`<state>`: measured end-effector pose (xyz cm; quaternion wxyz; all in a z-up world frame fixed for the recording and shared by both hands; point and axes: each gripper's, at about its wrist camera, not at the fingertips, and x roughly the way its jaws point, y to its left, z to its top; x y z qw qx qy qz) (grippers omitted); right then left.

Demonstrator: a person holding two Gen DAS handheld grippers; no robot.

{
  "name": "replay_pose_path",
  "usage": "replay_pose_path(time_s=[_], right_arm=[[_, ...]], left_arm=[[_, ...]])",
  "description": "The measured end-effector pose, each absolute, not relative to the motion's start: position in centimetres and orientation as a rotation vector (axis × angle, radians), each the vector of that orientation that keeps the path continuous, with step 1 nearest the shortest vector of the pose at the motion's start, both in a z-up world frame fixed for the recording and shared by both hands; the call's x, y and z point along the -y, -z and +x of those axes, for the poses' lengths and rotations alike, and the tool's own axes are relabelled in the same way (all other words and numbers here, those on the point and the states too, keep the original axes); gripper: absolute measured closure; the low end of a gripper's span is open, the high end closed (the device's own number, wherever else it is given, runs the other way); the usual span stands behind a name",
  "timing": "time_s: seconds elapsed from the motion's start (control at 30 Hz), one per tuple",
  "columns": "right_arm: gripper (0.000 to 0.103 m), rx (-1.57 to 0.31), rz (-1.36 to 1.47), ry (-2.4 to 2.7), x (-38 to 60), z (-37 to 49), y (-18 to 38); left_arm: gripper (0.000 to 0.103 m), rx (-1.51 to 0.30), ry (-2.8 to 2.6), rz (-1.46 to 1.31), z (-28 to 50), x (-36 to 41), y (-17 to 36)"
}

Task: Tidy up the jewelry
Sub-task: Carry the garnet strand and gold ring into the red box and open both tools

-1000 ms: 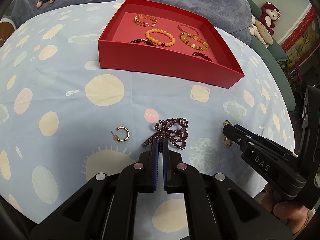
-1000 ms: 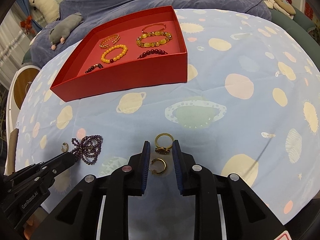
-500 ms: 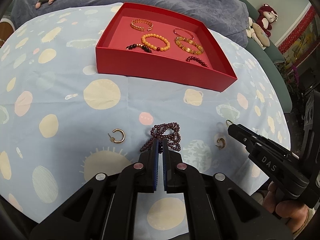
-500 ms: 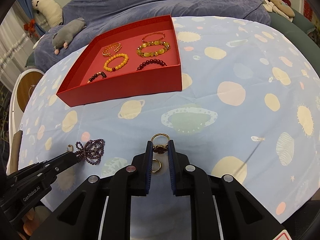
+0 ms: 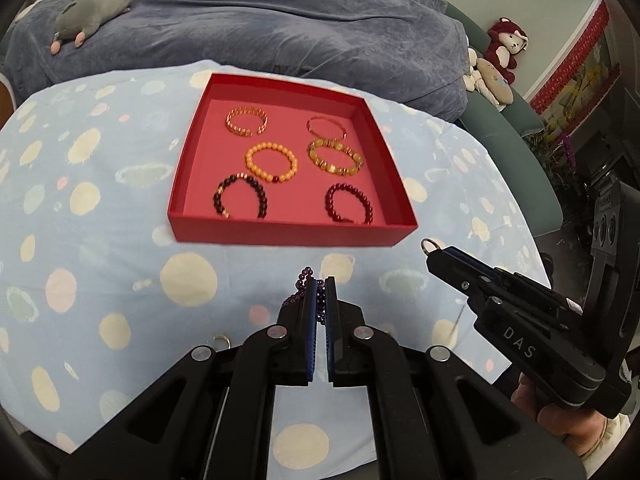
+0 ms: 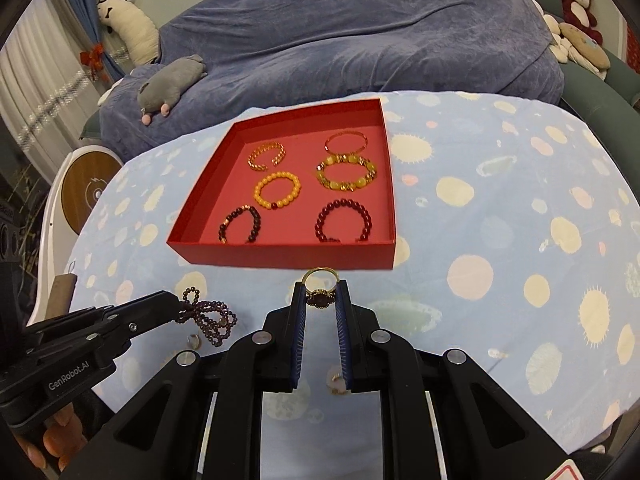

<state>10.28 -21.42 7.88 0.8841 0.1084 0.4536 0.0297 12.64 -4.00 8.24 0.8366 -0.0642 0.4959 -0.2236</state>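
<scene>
L gripper [image 5: 320, 280] has its jaws pressed nearly together, pinching the purple bead strand [image 6: 208, 316]; strand hangs from the tips in loops, lifted off the tablecloth [image 5: 100, 240], seen best in the right wrist view; R gripper [image 6: 322, 286] has its jaws narrowed onto the gold ring [image 6: 320, 284], pads clamping it at both sides, dark stone end between the tips, gold loop sticking out past them; they were closing just before. Red box [image 5: 288, 234] sits ahead of both sets of jaws, well beyond the tips; six bracelets inside in 2 columns, incl. an orange bead bracelet [image 5: 272, 162] mid-left and a dark red bracelet [image 6: 343, 220] front-right. Small gold earring [image 5: 220, 340] lies on the cloth below-left of the L jaws; another small gold piece [image 6: 338, 380] lies on the cloth under the R jaws, blurred.
</scene>
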Motion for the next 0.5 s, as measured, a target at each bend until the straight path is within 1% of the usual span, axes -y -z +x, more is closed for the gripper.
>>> replay_pose_path(time_s=[0.27, 0.4, 0.5], right_arm=[[0.089, -0.895, 0.226, -0.104, 21.8, 17.6, -10.3], [0.089, -0.898, 0.220, -0.111, 21.7, 21.6, -9.7], [0.089, -0.917, 0.220, -0.109, 21.7, 24.3, -8.4]], left_arm=[[0.100, -0.963, 0.506, -0.131, 20.2, 5.1, -12.0], [0.100, -0.953, 0.500, -0.117, 24.1, 6.0, -11.6], [0.100, -0.969, 0.494, -0.111, 26.7, 6.6, -10.3]])
